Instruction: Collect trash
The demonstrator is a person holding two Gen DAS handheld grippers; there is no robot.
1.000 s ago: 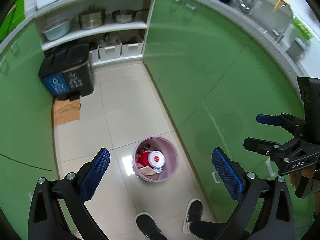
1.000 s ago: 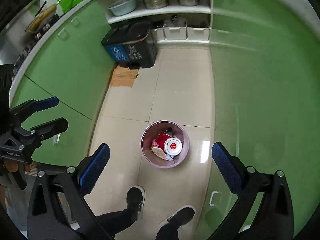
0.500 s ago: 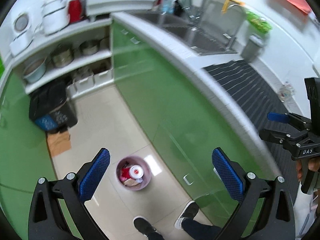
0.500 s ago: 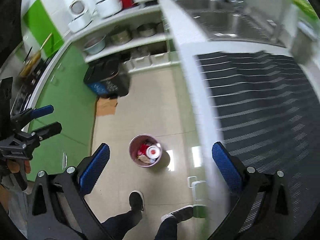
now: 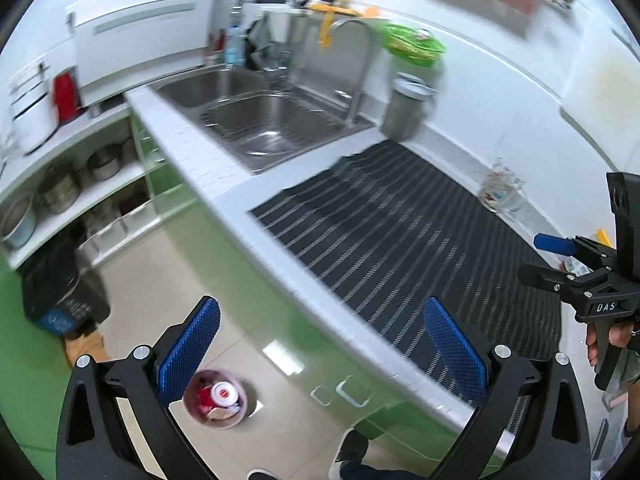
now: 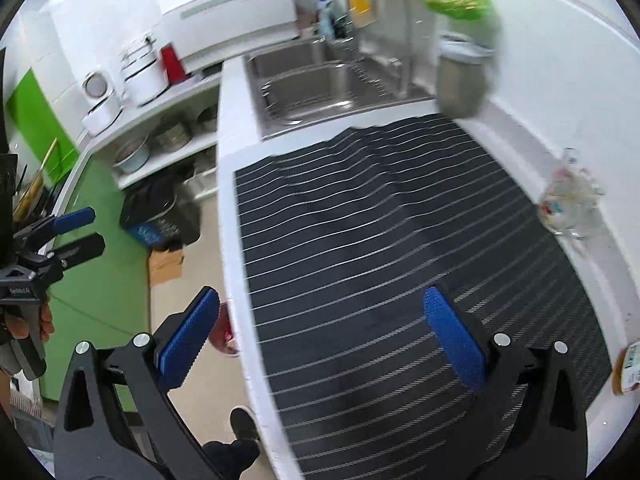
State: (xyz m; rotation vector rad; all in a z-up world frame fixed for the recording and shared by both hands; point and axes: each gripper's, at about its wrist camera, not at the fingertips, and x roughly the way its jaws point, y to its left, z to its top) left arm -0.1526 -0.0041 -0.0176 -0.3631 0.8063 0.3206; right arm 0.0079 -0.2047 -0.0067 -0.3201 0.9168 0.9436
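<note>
Both your grippers, left gripper (image 5: 320,348) and right gripper (image 6: 324,336), are spread wide and hold nothing above the striped mat (image 6: 392,248). Your pink trash bin (image 5: 214,398) sits on the floor below the counter, with trash inside.

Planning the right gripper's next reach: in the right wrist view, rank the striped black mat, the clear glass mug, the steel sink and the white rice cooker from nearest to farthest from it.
1. Striped black mat, directly beneath the open right gripper.
2. Clear glass mug, right, against the wall.
3. Steel sink, ahead past the mat.
4. White rice cooker, far left on the shelf top.
</note>
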